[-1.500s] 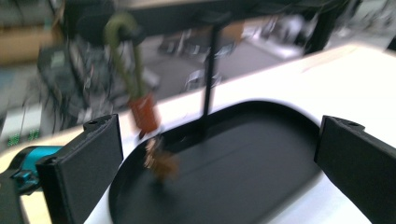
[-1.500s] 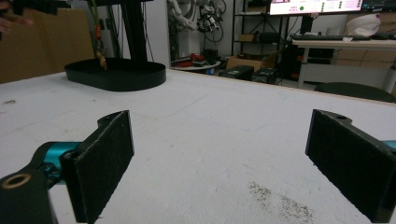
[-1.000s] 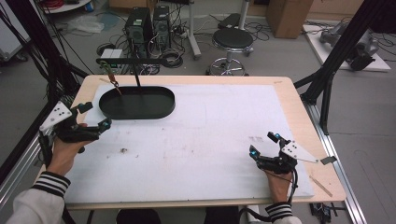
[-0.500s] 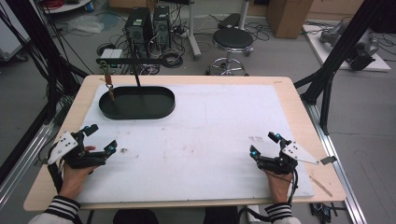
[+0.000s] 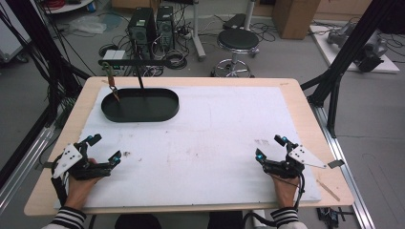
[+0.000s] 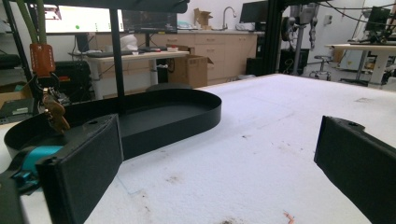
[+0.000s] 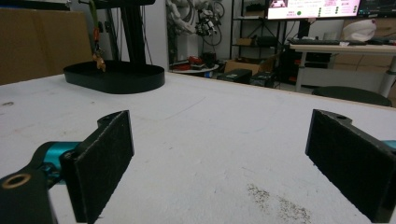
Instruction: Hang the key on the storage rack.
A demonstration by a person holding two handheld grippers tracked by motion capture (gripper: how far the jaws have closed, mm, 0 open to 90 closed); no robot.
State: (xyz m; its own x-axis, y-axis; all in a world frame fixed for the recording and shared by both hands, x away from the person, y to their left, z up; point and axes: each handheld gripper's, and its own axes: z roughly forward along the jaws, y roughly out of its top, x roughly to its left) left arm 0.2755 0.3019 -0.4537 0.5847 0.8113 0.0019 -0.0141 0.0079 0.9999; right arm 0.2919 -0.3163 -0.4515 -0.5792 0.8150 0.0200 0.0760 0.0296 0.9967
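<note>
The left gripper [image 5: 104,149] is held low at the near left of the white foam-covered table [image 5: 224,129], its two black jaws spread wide with nothing between them. In the left gripper view the padded jaws are seen far apart, with bare white surface between them. The right gripper [image 5: 270,148] is held at the near right of the table, its jaws likewise spread wide and empty; in the right gripper view only the stained white surface is seen between the pads. Each gripper is gripped by a hand in a striped sleeve [image 5: 67,218], and a grey three-cornered plate [image 5: 305,156] is carried on top of the right one.

A black oval metal tray [image 5: 140,105] is placed at the far left of the table, well apart from both grippers. A black post with a crossbar [image 5: 138,63] is stood in it, and a small brown key fob on a green strap [image 5: 112,85] is hung from the bar over the tray's left end.
</note>
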